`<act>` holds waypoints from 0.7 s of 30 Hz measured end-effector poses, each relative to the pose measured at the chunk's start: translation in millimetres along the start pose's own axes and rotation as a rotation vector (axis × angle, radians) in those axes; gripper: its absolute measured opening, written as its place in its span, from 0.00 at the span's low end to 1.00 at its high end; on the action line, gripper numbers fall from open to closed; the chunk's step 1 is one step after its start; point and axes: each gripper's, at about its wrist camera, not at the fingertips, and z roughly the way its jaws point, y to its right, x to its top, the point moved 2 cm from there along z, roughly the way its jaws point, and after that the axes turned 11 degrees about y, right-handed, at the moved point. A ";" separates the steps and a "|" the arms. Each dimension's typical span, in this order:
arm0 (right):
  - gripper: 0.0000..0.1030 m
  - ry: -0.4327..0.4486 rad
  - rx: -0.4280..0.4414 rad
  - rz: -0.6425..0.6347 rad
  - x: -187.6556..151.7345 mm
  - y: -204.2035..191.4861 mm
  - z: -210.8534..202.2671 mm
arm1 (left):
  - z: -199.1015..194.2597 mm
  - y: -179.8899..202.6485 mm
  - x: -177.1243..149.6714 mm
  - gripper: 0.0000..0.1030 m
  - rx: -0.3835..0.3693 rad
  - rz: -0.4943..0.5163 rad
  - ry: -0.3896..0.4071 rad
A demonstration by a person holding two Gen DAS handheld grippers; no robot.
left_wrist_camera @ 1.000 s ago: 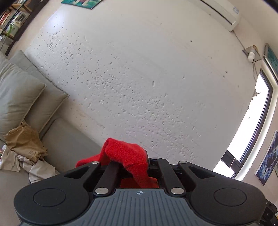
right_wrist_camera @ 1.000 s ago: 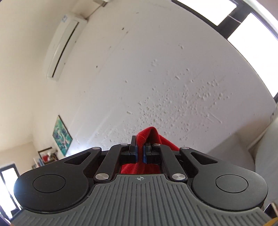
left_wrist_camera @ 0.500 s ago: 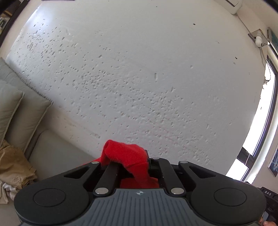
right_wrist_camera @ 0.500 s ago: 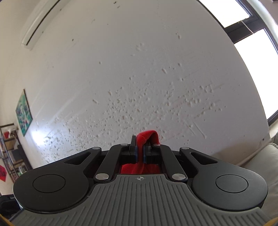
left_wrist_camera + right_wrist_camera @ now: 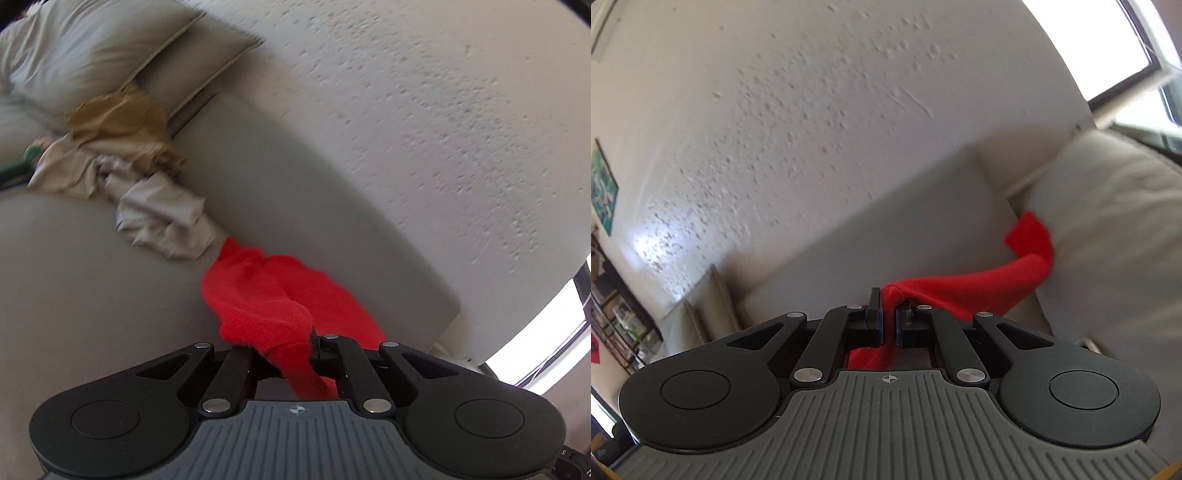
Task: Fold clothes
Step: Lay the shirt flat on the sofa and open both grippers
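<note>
Both views have swung down from bare wall to the sofa (image 5: pixel 92 280), so the red cloth (image 5: pixel 266 295) is likely being lowered onto the seat to be laid out. The left hand-held gripper (image 5: pixel 284 350) pinches one bunch of it; the right hand-held gripper (image 5: pixel 888 325) is closed on another, the cloth trailing toward the sofa's right corner. Motion blur hides its shape, and the unfolded pile (image 5: pixel 122 173) by the back edge is smeared.

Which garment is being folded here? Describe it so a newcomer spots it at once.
Start at the grey sofa under the white wall. A pile of beige clothes lies by its back cushions; the red garment is right of that, shut in both grippers. It is the only bright red cloth.
</note>
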 end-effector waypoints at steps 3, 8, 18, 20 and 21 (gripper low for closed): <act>0.06 -0.066 -0.043 -0.014 -37.1 19.4 -13.8 | -8.4 -47.1 -38.1 0.04 0.096 -0.059 -0.084; 0.05 -0.176 -0.115 -0.037 -98.7 51.7 -37.0 | -32.0 -67.0 -50.9 0.04 0.145 -0.024 -0.115; 0.12 -0.285 -0.251 -0.029 -101.9 60.7 -62.7 | -45.5 -63.5 -69.2 0.21 0.279 0.121 -0.289; 0.21 -0.357 -0.315 0.024 -105.7 72.5 -66.7 | -51.3 -63.8 -72.3 0.28 0.339 0.159 -0.328; 0.24 -0.377 -0.324 0.048 -105.4 77.3 -73.8 | -59.7 -61.2 -72.3 0.30 0.333 0.172 -0.342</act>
